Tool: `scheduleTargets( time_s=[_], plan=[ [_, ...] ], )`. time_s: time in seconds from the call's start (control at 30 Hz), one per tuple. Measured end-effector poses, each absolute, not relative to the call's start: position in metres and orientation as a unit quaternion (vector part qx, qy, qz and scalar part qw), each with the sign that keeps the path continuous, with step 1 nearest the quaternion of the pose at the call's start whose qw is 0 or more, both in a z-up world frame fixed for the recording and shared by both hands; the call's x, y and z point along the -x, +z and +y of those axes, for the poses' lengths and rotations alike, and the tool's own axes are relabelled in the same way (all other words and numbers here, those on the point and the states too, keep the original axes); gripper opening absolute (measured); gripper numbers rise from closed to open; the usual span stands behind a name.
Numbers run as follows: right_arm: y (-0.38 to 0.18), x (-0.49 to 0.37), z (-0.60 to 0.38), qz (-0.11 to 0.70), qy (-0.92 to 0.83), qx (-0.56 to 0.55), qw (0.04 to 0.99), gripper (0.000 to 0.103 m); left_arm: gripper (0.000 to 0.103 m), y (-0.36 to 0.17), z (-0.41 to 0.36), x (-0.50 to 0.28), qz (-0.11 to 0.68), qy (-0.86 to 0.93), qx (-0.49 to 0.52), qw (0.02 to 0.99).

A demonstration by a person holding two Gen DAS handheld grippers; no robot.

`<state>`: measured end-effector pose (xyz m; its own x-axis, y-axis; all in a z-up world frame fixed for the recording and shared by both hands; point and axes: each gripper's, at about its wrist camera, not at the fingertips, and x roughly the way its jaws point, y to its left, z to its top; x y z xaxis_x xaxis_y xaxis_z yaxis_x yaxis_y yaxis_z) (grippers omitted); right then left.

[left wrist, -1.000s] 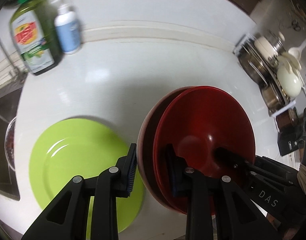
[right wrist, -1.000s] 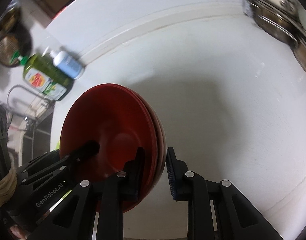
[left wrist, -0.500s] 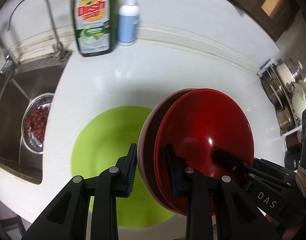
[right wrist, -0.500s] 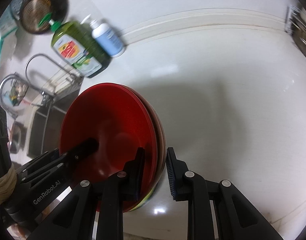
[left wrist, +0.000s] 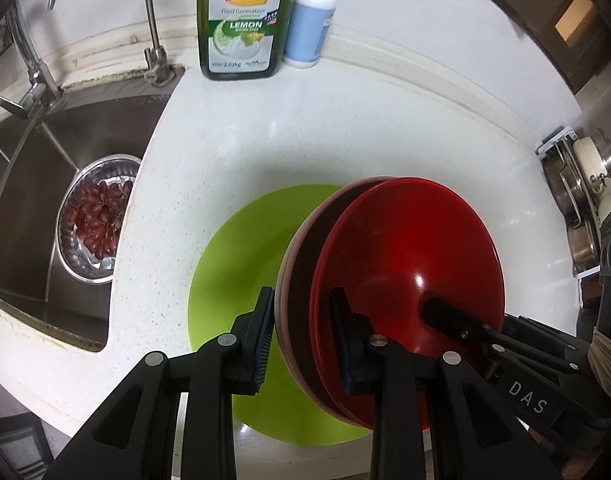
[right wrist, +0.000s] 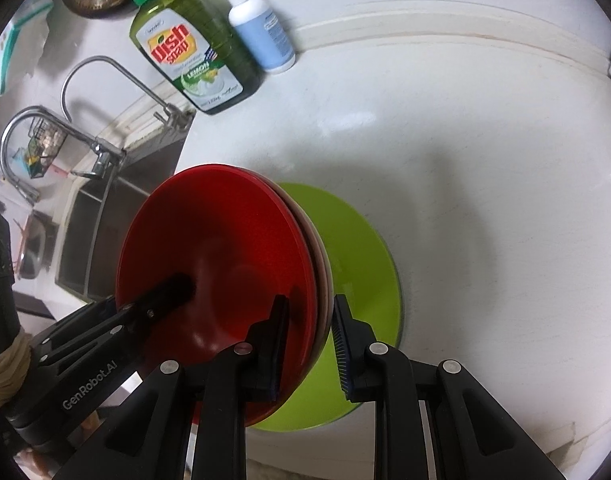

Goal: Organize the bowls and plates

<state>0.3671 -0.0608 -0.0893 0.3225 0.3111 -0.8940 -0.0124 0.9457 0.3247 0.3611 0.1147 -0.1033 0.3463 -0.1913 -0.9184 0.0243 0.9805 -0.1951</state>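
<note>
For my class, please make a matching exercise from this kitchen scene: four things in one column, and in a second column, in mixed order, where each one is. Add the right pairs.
Things
1. stack of red plates
2. green plate
3. dish soap bottle
4. metal bowl of grapes

Places
A. in the sink
B. flat on the white counter, under the held stack
C. clamped at its edges between the left gripper and the right gripper
D. upright at the back of the counter, next to the blue pump bottle

Pairs: 1-C, 2-B, 3-D, 4-A
</note>
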Motion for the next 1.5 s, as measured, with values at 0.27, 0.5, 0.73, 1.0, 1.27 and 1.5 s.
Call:
scheduleTargets(
  time_s=[0.27,0.5,0.73,1.0,1.27,1.5],
  plan=[
    [-0.105,-0.371,-0.052,0.589,0.096,-0.128,0.792,0.023,0.028,-0.121,0.120,-0.367,0.585,-0.066,0.072,0.805],
    [-0.112,-0.374,-0.048,0.594,0.090,-0.122,0.790,0.023,0.028,-0.130,0.120,-0.369,0.595,-0.068,0.071,0.797],
    [-0.117,-0.375,-0.046,0.599,0.086,-0.120,0.787,0.023,0.028,-0.136,0.120,-0.370,0.600,-0.074,0.069,0.794],
    [-0.114,-0.374,-0.045,0.586,0.089,-0.123,0.796,0.031,0.033,-0.119,0.127,-0.363,0.563,-0.068,0.051,0.822],
    [-0.079,-0.348,-0.053,0.507,0.060,-0.109,0.853,0.053,0.064,-0.076,0.123,-0.325,0.458,-0.045,-0.011,0.888],
    [-0.046,-0.303,-0.066,0.417,0.034,-0.086,0.904,0.072,0.081,-0.053,0.108,-0.280,0.384,-0.039,-0.025,0.922]
  ],
)
